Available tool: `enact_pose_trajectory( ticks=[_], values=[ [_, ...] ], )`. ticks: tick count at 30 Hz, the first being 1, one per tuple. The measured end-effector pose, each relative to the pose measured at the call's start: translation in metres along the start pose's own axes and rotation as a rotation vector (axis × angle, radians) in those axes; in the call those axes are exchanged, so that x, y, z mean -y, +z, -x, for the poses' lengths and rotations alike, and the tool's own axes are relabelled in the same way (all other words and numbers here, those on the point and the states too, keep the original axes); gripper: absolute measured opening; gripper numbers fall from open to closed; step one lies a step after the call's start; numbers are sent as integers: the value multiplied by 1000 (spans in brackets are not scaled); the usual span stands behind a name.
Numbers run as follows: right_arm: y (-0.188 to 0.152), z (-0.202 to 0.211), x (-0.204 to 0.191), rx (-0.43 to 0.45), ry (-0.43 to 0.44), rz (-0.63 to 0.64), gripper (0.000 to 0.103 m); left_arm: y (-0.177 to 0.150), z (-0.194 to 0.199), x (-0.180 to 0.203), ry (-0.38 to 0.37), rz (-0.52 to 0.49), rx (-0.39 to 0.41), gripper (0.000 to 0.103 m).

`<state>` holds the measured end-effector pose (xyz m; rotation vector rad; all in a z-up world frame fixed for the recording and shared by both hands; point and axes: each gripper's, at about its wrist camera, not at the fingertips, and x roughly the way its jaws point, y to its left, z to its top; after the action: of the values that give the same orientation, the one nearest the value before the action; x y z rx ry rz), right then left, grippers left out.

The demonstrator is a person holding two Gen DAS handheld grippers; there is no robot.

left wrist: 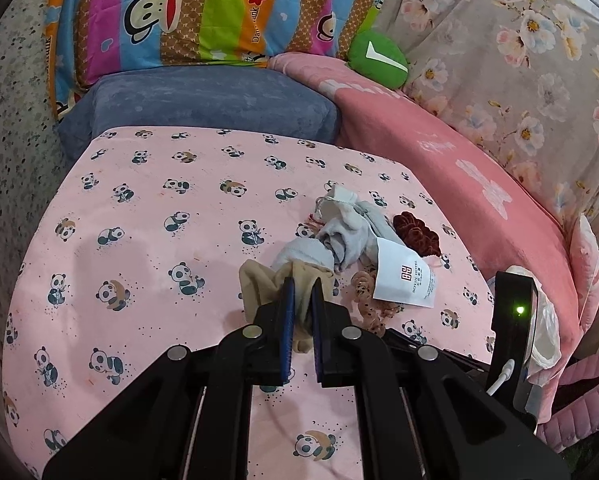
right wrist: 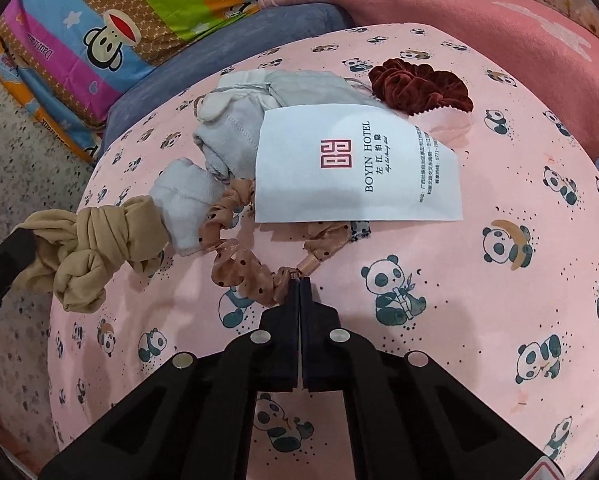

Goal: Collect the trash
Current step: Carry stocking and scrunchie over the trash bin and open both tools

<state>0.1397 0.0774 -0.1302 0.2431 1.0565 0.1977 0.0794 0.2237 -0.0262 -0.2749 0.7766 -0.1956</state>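
Note:
A small pile lies on the pink panda sheet (left wrist: 139,200). My left gripper (left wrist: 303,284) is shut on a knotted tan stocking (left wrist: 267,280), which also shows at the left of the right wrist view (right wrist: 87,248). My right gripper (right wrist: 300,284) is shut on a peach polka-dot scrunchie (right wrist: 239,264), seen in the left wrist view (left wrist: 365,292) too. Beyond lie grey-white socks (right wrist: 235,128) (left wrist: 339,236), a white Boyin Hotel paper packet (right wrist: 359,168) (left wrist: 405,280) and a dark red velvet scrunchie (right wrist: 419,84) (left wrist: 415,232).
A blue pillow (left wrist: 203,100) and a striped cartoon quilt (left wrist: 203,12) lie at the head of the bed. A pink blanket (left wrist: 459,152), a green cushion (left wrist: 377,60) and a floral cover (left wrist: 519,60) are to the right. A speckled floor (left wrist: 7,140) lies left.

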Motion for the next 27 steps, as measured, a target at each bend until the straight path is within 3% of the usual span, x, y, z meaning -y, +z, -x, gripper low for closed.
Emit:
enact_pose_trajectory(
  ticks=[9,11,14,21,24,27],
  values=[
    [-15,26,11,20,32,-8,2,-5,11,18,2,-16,-1,8],
    [-12,28,12,24,51,-20,7,-6,14,20,11,-21,3,8],
    [-5,26,9,31,74,-33,28,-4,19,21,27,-20,12,8],
    [17,5,-8,19,61,-43,34,4,18,14,53,-18,23,8],
    [17,-6,-12,12,30,-34,31,5,15,12,55,-16,19,8],
    [13,-6,-11,14,9,-7,12,3,12,11,52,-15,11,8]
  ],
)
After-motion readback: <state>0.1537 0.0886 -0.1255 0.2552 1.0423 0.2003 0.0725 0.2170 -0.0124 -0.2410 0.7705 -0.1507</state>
